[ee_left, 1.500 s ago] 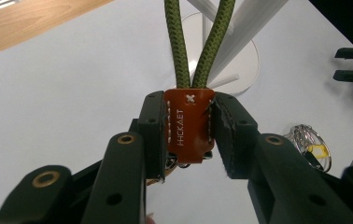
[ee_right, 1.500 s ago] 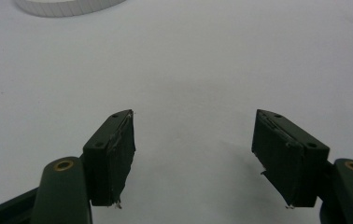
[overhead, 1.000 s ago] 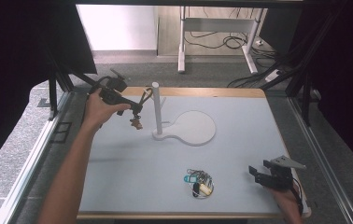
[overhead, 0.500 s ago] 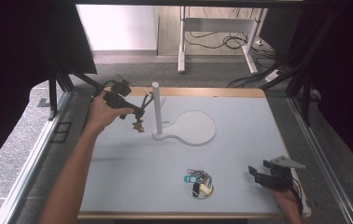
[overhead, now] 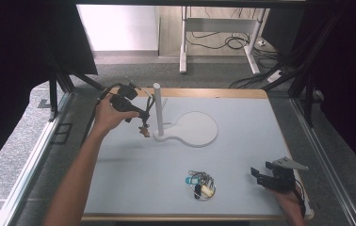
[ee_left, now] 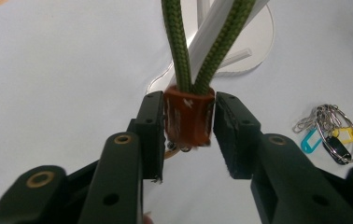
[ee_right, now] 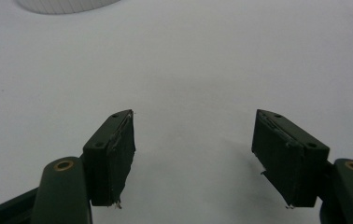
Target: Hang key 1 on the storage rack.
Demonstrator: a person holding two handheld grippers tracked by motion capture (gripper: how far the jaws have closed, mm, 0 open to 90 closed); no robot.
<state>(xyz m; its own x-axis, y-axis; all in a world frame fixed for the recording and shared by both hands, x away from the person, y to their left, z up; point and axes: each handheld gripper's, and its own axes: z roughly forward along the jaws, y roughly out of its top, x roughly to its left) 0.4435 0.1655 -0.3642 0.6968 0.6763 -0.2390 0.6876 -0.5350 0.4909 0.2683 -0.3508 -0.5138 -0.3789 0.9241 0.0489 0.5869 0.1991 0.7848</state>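
Keys (overhead: 200, 183) on table (overhead: 242, 155), before stand (overhead: 185, 127)

Grey speckled floor (overhead: 20, 155) surrounds the pale tabletop (overhead: 242, 155); white desk legs (overhead: 183, 40) and black cables (overhead: 223, 42) stand beyond.

Green braided cord (ee_left: 180, 42): its two strands are running off the top edge in the left gripper view.
Orange-brown block (ee_left: 188, 116): its lower end is hiding behind the jaws.
Bunch of keys with coloured tags (overhead: 199, 182): too small to be telling pieces apart.
White round-based stand (ee_right: 62, 4): the top edge is cutting it off.
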